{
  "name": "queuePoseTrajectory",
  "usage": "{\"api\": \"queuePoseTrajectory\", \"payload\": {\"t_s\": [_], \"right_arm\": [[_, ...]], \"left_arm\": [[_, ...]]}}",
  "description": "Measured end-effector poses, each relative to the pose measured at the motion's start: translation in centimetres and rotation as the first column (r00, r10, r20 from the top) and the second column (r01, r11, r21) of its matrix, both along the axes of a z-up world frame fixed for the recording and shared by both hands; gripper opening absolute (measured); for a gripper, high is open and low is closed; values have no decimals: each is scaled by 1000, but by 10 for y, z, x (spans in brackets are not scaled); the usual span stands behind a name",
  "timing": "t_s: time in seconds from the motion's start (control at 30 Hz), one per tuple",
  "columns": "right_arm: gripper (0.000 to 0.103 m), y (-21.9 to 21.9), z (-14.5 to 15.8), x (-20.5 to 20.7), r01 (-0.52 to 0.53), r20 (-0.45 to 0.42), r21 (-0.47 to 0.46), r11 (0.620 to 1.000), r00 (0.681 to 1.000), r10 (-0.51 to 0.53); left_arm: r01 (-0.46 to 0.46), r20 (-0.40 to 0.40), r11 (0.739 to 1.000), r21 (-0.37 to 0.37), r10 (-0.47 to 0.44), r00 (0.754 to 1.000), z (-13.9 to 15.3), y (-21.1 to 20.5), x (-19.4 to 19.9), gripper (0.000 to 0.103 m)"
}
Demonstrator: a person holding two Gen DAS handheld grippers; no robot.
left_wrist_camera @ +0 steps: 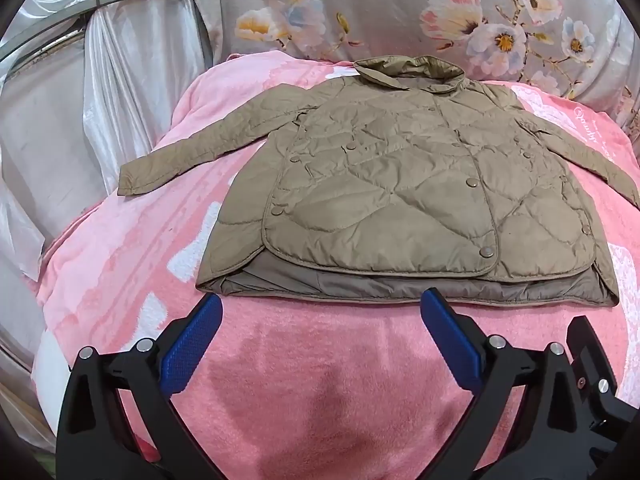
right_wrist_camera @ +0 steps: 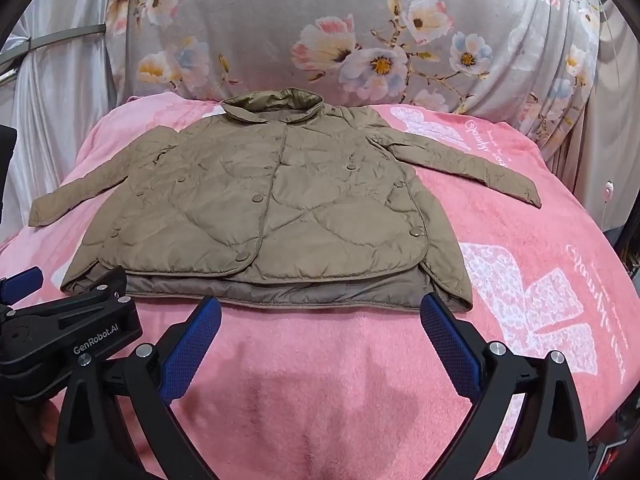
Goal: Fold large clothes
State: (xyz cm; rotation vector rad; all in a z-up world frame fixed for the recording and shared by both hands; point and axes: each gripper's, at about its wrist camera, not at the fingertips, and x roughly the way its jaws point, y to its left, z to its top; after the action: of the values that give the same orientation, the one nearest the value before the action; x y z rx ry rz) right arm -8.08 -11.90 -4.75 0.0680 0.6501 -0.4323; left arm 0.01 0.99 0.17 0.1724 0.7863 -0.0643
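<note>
An olive-brown quilted jacket with snap buttons (left_wrist_camera: pixel 400 192) is laid flat, front side up, on a pink fleece blanket with white patterns (left_wrist_camera: pixel 320 360). Its collar (left_wrist_camera: pixel 412 72) is turned toward the far end, against a grey floral-printed cushion (left_wrist_camera: pixel 400 8), and its hem (left_wrist_camera: pixel 400 292) is nearest the cameras, so the long axis of the body runs away from the viewer. A strip of smooth lining is exposed below the rounded front flaps at the hem.

In the left wrist view the jacket's sleeve on the picture's left (left_wrist_camera: pixel 192 152) is stretched out fully to its cuff, while the opposite sleeve is cut off by the fisheye edge at the right. In the right wrist view both sleeves (right_wrist_camera: pixel 480 168) are seen to the cuff, spread outward and slanting toward the near side. What lies under the jacket cannot be made out.

The left gripper (left_wrist_camera: pixel 320 308) is held just short of the hem with its blue-padded jaws spread wide and nothing between them. The right gripper (right_wrist_camera: pixel 320 312) is likewise spread wide and empty, near the hem but not touching it. Silvery white draped fabric (left_wrist_camera: pixel 120 80) is seen at the left, blurred by distortion.
</note>
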Motion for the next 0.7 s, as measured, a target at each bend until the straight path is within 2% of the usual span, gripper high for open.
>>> {"api": "queuePoseTrajectory", "payload": {"t_s": [0.7], "right_arm": [[98,-1,2,-3,7,9,-6,1000,1000,-7]], "left_arm": [[-16,8,1000,-9,16,1000,7,8,-4,97]]}}
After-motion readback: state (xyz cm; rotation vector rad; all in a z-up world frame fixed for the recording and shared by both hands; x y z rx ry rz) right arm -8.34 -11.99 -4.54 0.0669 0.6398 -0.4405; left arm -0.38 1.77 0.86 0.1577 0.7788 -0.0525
